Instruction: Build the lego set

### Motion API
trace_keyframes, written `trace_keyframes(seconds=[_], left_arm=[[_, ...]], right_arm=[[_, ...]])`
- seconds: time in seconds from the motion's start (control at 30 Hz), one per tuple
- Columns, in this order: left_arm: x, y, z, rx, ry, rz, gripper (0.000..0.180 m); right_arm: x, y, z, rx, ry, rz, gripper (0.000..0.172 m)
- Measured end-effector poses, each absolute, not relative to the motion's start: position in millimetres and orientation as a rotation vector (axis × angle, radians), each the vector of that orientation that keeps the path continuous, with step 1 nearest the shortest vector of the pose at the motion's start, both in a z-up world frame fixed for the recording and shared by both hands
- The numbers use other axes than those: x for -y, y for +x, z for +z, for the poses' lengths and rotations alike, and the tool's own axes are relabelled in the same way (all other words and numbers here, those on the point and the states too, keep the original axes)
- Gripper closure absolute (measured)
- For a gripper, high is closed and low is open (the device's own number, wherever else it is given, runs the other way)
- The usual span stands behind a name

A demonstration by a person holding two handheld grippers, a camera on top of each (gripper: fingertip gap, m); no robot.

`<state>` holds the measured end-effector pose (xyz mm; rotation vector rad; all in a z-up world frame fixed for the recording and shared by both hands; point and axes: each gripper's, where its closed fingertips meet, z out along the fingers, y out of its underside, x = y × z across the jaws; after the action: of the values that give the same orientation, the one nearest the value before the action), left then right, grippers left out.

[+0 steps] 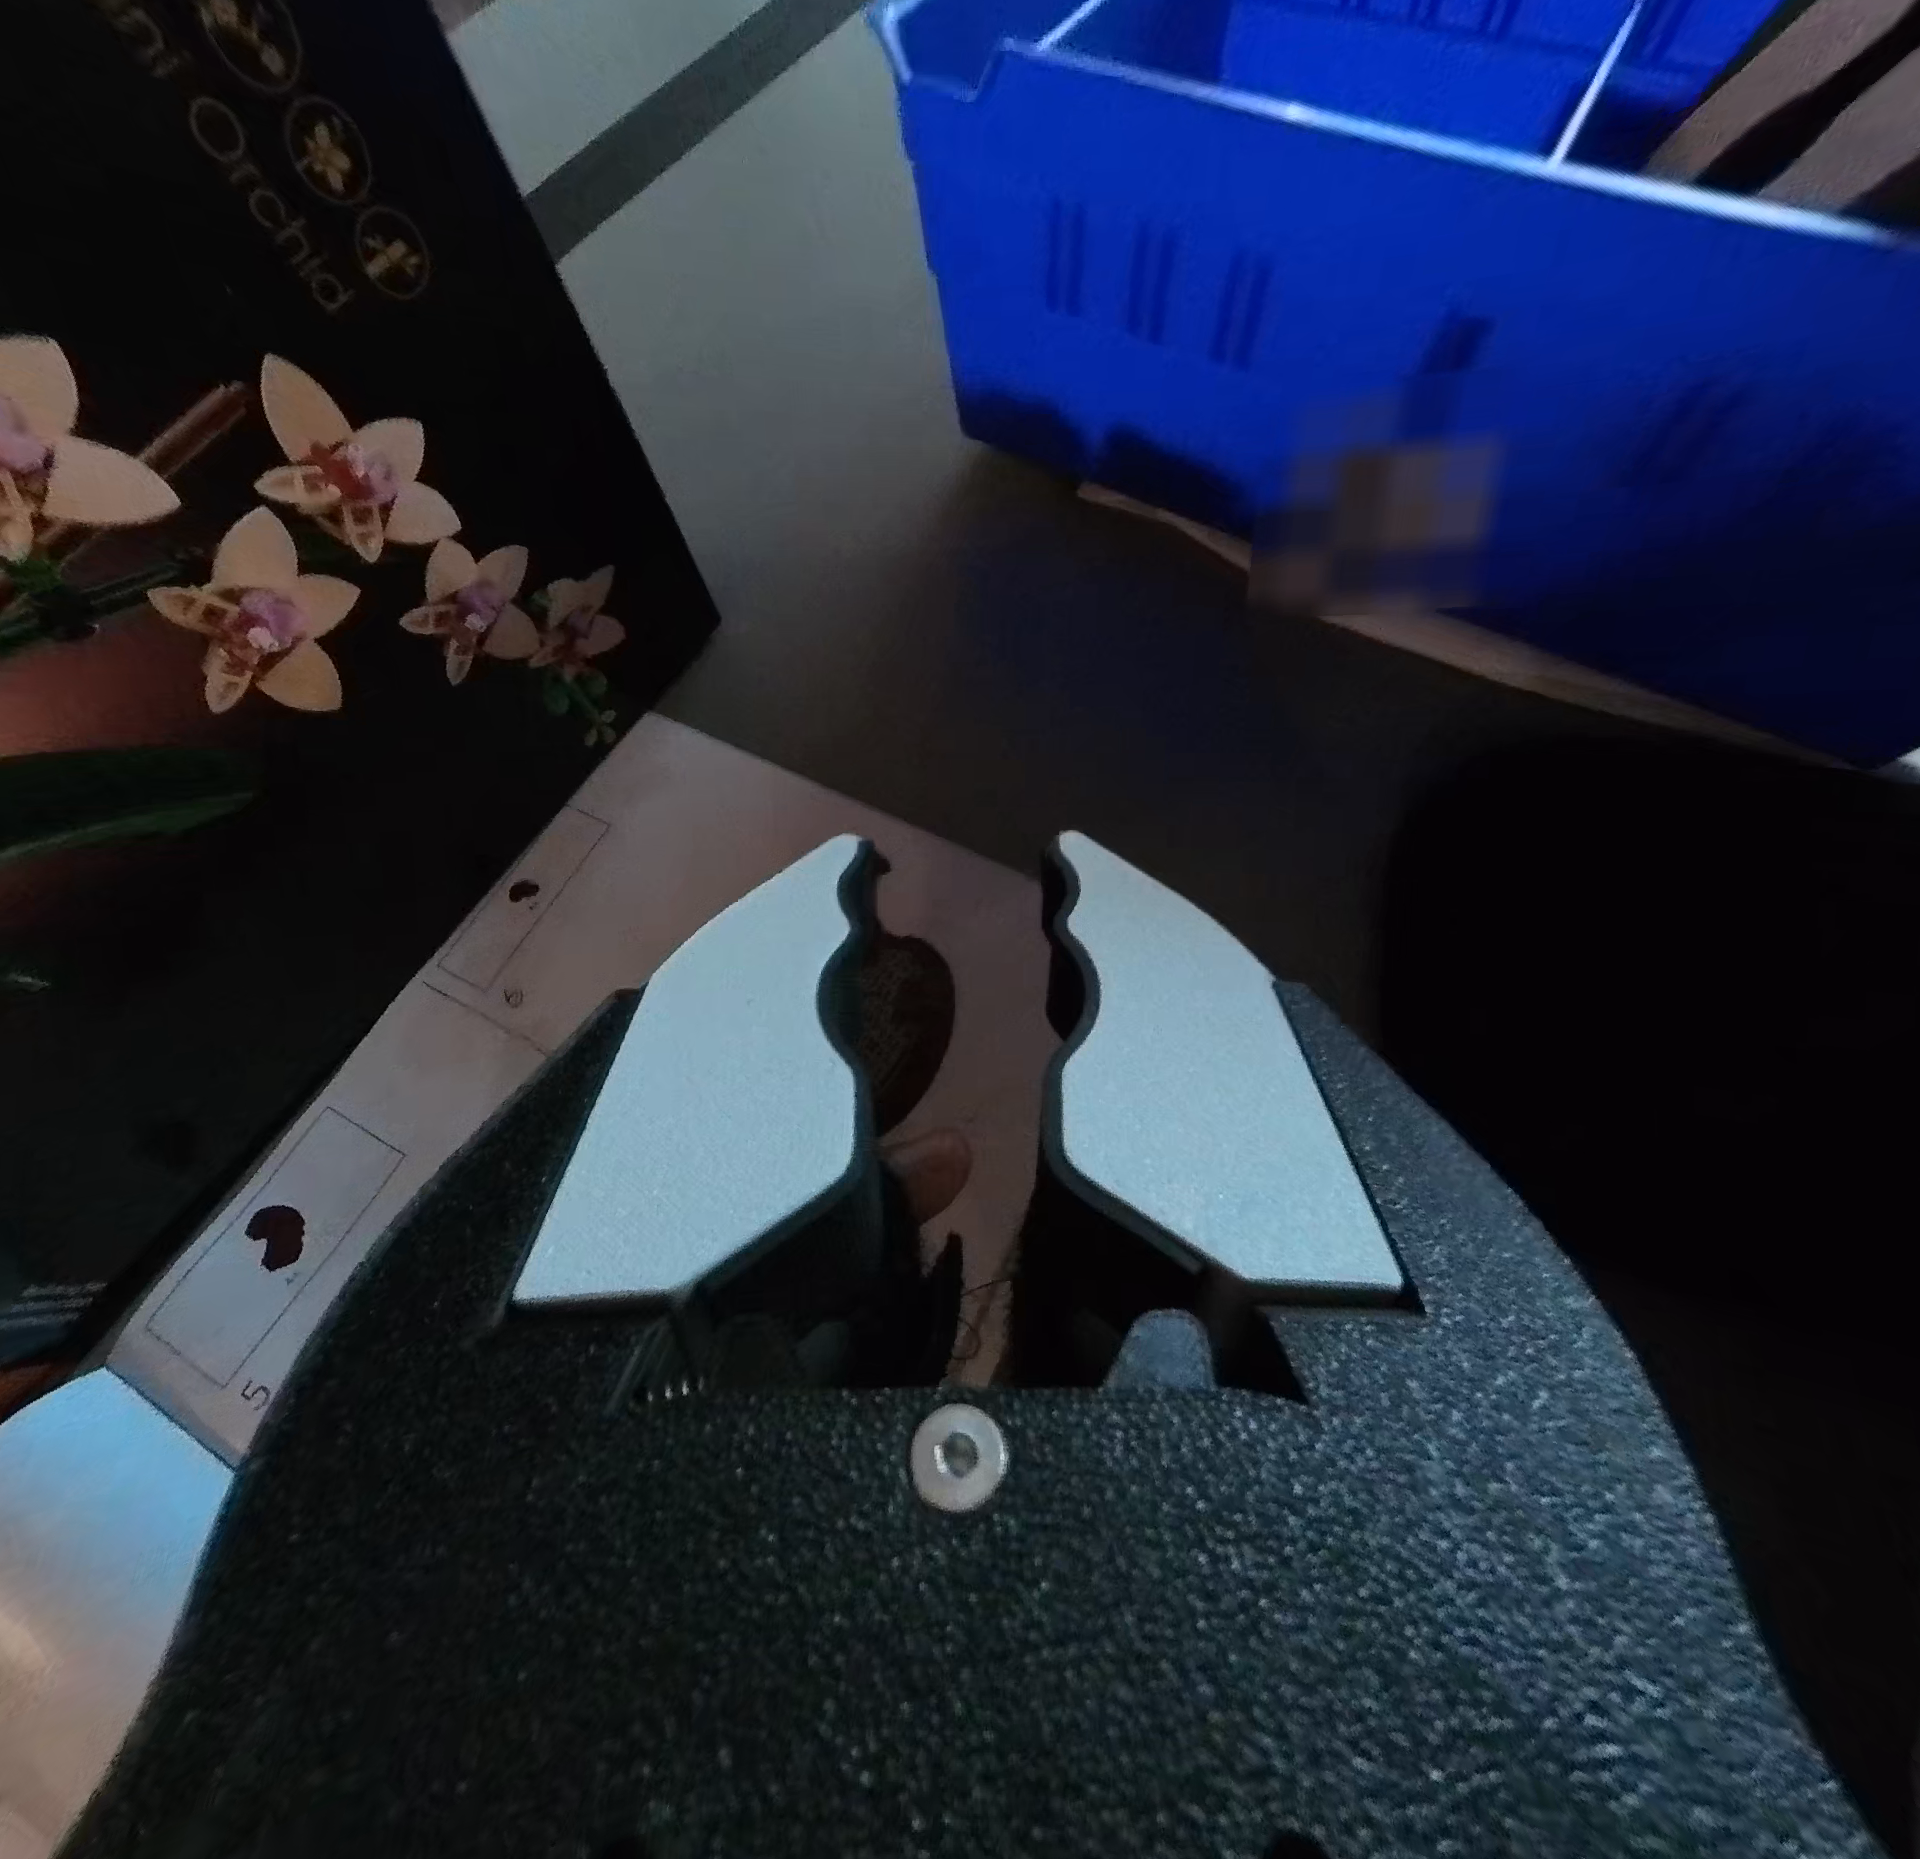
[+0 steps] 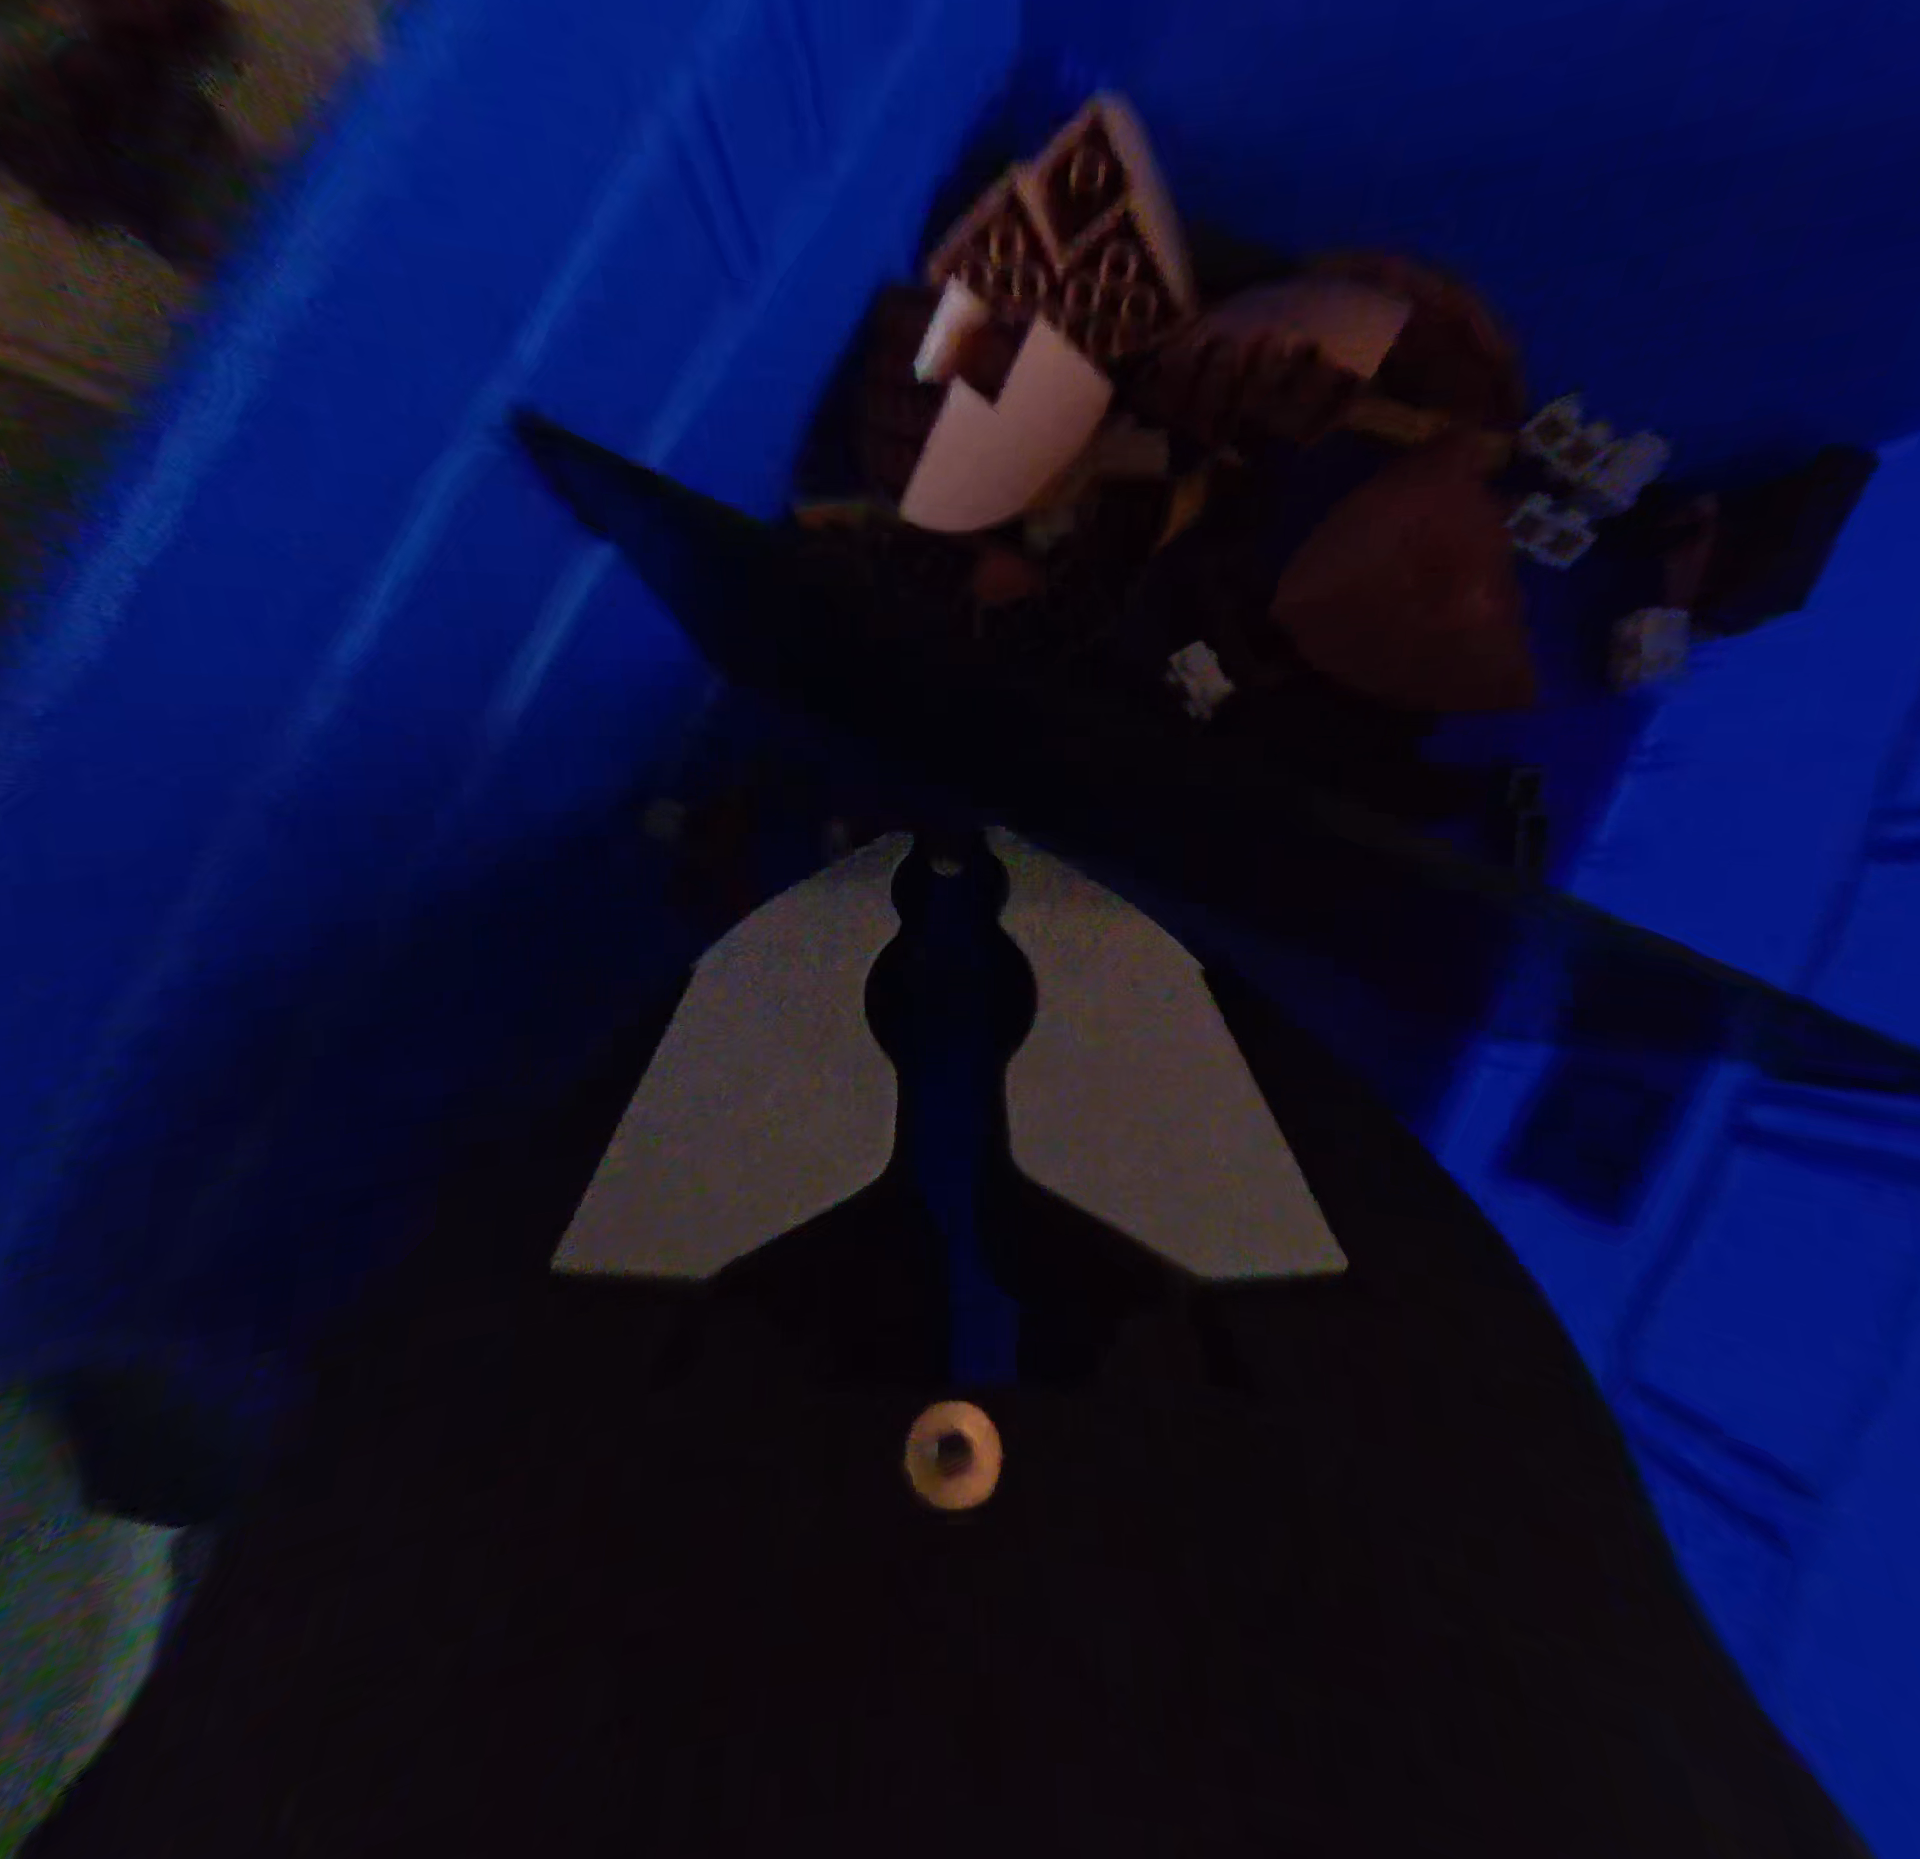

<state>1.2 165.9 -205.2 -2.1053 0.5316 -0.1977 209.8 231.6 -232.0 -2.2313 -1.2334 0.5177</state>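
Note:
In the left wrist view my left gripper (image 1: 961, 853) is open, its fingers well apart over an open instruction booklet (image 1: 623, 874) lying on the table. A dark brown printed shape shows on the page between the fingers. Nothing is pressed between the pads. In the right wrist view, which is dark and blurred, my right gripper (image 2: 945, 853) is down inside a blue bin (image 2: 520, 355). Its fingertips are nearly together on a small pale piece (image 2: 943, 862) that is hard to make out. Just beyond lies a heap of toy bricks: a tan studded brick (image 2: 1070, 230), a pale curved piece (image 2: 997, 438) and brown pieces (image 2: 1403, 583).
A black box with orchid flowers printed on it (image 1: 312, 459) stands left of the booklet. The blue bin (image 1: 1247, 303), with thin dividers inside, sits on the table at the upper right. Small white pieces (image 2: 1569, 459) lie at the right of the heap.

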Motion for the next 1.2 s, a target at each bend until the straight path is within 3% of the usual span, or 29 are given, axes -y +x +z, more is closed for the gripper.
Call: trace_keyframes(seconds=[0.23,0.6,0.8,1.2], left_arm=[[-161,38,-188,-0.548,-2.020,-0.368,0.150],[-137,86,-164,-0.676,-1.893,-0.483,0.150],[-109,106,-114,-0.642,-1.570,-0.913,0.152],[-69,15,-19,-0.744,-1.186,-0.436,0.162]], right_arm=[[-210,219,-134,0.824,-1.795,1.095,0.167],[-176,224,-92,0.712,-1.596,1.338,0.167],[-133,157,-70,0.840,-1.535,1.611,0.167],[-69,6,-14,0.891,-1.375,2.211,0.168]])
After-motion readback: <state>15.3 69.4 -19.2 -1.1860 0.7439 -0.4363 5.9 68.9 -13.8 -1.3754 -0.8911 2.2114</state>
